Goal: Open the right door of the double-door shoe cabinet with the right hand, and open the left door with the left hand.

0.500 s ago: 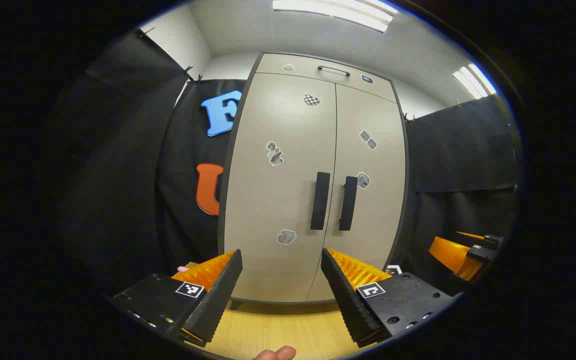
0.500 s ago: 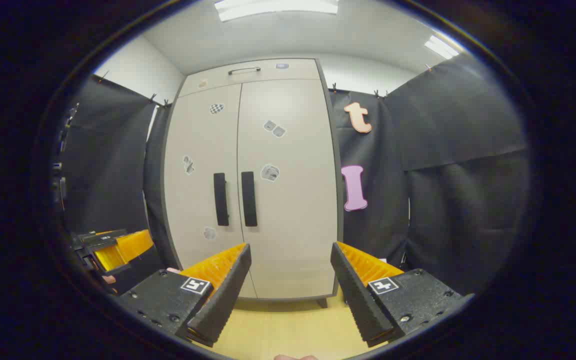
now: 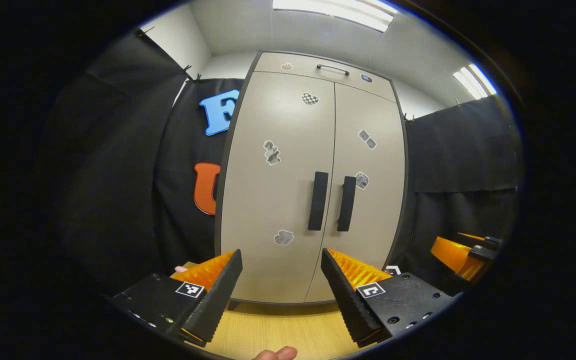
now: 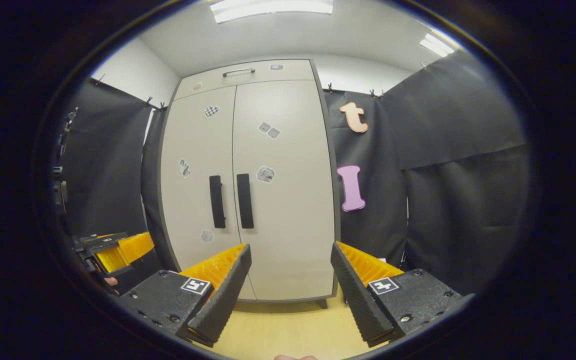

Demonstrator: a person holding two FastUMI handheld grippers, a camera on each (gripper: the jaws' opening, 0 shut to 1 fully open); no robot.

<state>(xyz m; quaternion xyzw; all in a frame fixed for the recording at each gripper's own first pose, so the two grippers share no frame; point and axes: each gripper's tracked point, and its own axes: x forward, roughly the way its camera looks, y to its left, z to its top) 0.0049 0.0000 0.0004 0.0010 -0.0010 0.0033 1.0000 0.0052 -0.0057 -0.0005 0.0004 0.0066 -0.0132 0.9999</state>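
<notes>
Door stickers point(image 3: 272, 152) perhaps too small to read.

My left gripper point(image 3: 281, 285) is level and points straight ahead, its two fingers spread wide with nothing between them. A fingertip point(image 3: 275, 354) of the hand holding it shows at the bottom edge of the left gripper view. My right gripper point(image 4: 290, 280) has the same pose, fingers wide apart and holding nothing. In the right gripper view the left gripper sits low at the left edge; in the left gripper view the right gripper sits low at the right edge.
</notes>
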